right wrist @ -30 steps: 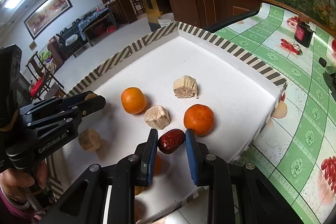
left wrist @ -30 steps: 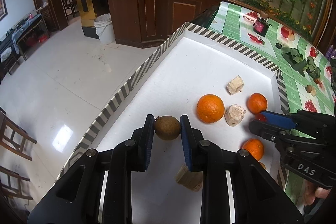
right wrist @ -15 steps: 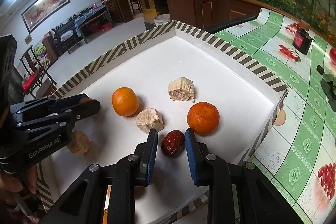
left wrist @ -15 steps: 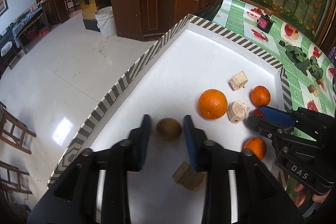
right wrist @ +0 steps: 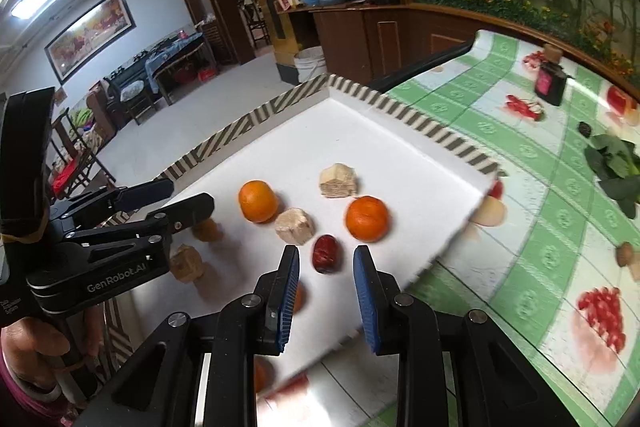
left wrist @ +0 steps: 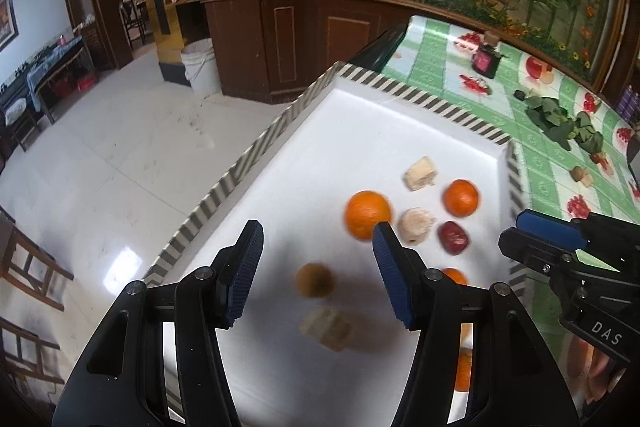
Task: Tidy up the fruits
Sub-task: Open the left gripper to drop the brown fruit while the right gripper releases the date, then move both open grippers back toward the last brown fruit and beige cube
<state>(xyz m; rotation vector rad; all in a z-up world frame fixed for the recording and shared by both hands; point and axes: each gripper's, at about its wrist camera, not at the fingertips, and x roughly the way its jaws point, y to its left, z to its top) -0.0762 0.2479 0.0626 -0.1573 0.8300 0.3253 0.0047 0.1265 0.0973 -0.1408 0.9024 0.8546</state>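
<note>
Left gripper [left wrist: 318, 231]: jaws have just been opening and stand about half wide, with nothing pressed between the pads. The brown kiwi [left wrist: 314, 279] lies loose on the white tray [left wrist: 420, 99], just below the gap in the left wrist view and touching neither pad. A beige chunk [left wrist: 324, 327] sits just under it, toward the bottom of the frame.

Right gripper [right wrist: 326, 250]: jaws narrow, about as close as they go, and empty. The red date [right wrist: 325, 259] lies on the tray just past the fingertips with white showing on both sides, so I judge it released.

Further out, the large orange [left wrist: 367, 214] is right at the tip of the left gripper's right-hand finger. Another beige chunk [left wrist: 416, 225] and a second orange [left wrist: 460, 197] lie to its right. A small orange [left wrist: 454, 275] is half hidden behind that same finger.

Risks as I read them:
- The kiwi is round and free. A clip from a finger on the way out could roll it toward the striped rim at frame left.
- The same finger could nudge the large orange and break up the group.
- The right jaws look too narrow for an orange, so going in without widening first would shove the fruit, not take it.
- The two grippers work close together over the tray and could collide.
</note>
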